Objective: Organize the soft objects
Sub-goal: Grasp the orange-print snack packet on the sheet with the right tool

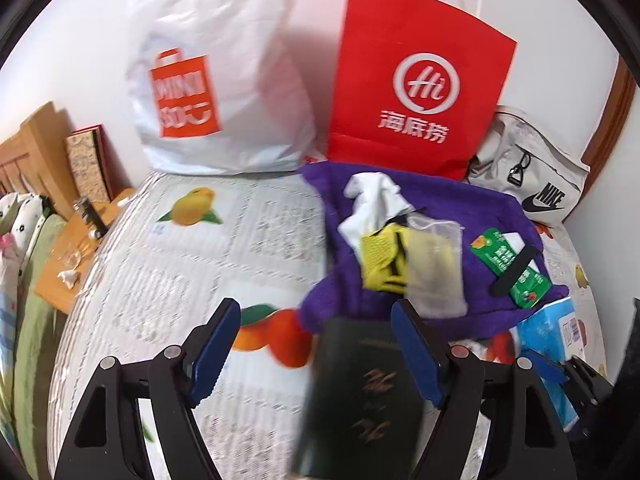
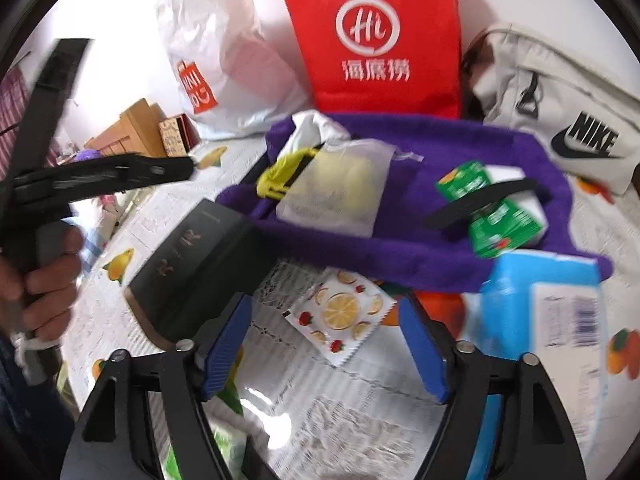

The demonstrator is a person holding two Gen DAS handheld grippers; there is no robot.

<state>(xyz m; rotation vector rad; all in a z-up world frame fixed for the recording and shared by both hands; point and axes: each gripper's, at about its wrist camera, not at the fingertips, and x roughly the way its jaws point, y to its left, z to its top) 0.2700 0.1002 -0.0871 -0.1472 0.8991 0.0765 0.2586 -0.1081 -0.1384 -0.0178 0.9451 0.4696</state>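
The left gripper (image 1: 316, 344) stands wide apart over the fruit-print tablecloth (image 1: 192, 264), holding nothing, with a dark green box (image 1: 360, 396) lying between its blue fingers (image 1: 216, 344) and nearer the right one; whether that finger touches the box cannot be told. The right gripper (image 2: 326, 344) is likewise spread wide and empty, above a small lemon-print sachet (image 2: 340, 316) that lies flat on the cloth. Just beyond both grippers sprawls the purple towel (image 1: 440, 208), rumpled and loaded with clutter: a white cloth (image 1: 372, 200) at its far left, a yellow item (image 1: 380, 256) and a translucent pouch (image 1: 434, 268) in the middle, and a green carton (image 1: 508, 264) crossed by a black strip (image 1: 516, 268) on the right. A blue tissue pack (image 2: 548, 312) sits at the near right, touching the towel's edge and crowding the right gripper's side. Against the far wall stand a white plastic bag (image 1: 224, 80) on the left and a red paper bag (image 1: 416, 80) directly behind the towel, with a grey Nike bag (image 1: 536, 176) at the far right. In the right wrist view the left gripper's body is seen at the left, held in a hand (image 2: 44, 280)
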